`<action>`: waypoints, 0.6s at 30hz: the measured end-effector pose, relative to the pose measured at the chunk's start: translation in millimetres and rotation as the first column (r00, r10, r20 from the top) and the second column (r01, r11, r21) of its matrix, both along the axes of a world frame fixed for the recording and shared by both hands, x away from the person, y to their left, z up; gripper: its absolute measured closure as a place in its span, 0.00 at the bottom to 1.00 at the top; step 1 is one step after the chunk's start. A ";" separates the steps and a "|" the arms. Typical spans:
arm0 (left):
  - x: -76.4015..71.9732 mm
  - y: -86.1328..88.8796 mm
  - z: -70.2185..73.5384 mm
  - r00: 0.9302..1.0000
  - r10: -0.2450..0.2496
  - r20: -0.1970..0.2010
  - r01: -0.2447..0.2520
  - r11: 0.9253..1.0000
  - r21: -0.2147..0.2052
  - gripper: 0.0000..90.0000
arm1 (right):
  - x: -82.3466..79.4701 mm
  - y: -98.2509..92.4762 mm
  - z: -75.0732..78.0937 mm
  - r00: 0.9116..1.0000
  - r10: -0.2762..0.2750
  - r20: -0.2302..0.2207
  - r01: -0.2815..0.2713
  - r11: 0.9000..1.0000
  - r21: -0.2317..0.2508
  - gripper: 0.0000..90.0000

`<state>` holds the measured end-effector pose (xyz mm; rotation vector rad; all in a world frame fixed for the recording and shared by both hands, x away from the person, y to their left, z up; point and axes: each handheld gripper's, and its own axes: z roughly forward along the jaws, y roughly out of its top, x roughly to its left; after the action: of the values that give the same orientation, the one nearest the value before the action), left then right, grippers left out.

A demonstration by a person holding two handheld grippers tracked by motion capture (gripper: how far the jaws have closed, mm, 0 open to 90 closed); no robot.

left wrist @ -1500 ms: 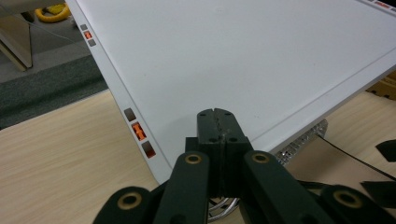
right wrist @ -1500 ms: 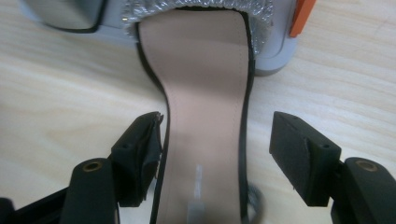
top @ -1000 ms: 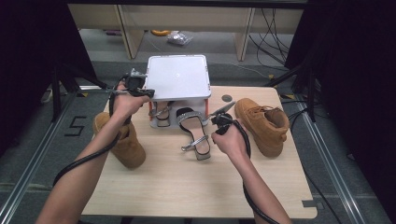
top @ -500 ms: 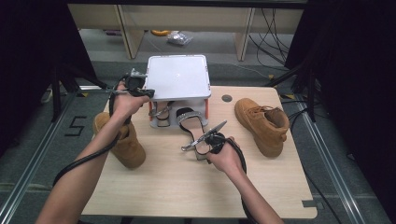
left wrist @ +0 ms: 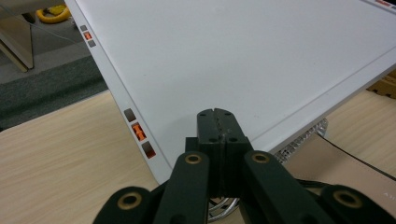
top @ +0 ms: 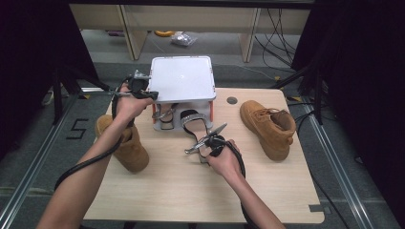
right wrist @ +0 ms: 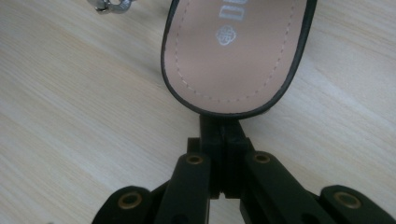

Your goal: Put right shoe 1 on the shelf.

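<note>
While the high view looks down | heeled sandal [top: 193, 125] lies mid-table, long axis running from the white rack [top: 182, 79] toward the right gripper [top: 206, 140] | left gripper view: left gripper [left wrist: 217, 122] closed, empty, over the rack's edge | right gripper view: jaws closed, empty, at the sandal's heel end.

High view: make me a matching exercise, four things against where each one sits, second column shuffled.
1. white rack
2. sandal
3. left boot
4. right boot

a. near the table's right edge
b. at the table's far edge, middle
c. in front of the rack, by the right gripper
d. at the table's left edge, under the left forearm

Pairs: 1-b, 2-c, 3-d, 4-a
</note>
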<state>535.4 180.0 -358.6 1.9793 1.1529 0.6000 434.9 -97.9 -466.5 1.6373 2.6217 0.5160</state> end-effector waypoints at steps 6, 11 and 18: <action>0.5 0.1 0.0 1.000 -0.003 0.000 0.003 1.000 -0.003 1.00 | 3.2 8.4 5.5 0.999 -0.011 0.031 0.011 1.000 0.012 1.00; 0.3 0.3 0.2 1.000 -0.001 -0.003 0.001 1.000 0.001 1.00 | 7.4 14.5 11.6 0.997 -0.053 0.064 0.051 0.998 0.032 1.00; 0.7 0.4 0.1 1.000 -0.005 -0.002 0.005 1.000 -0.003 1.00 | 16.9 22.8 19.1 0.994 -0.070 0.086 0.065 0.996 0.061 1.00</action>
<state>536.0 180.4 -358.4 1.9805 1.1492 0.5929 451.8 -75.1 -447.4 1.6714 2.5029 0.6514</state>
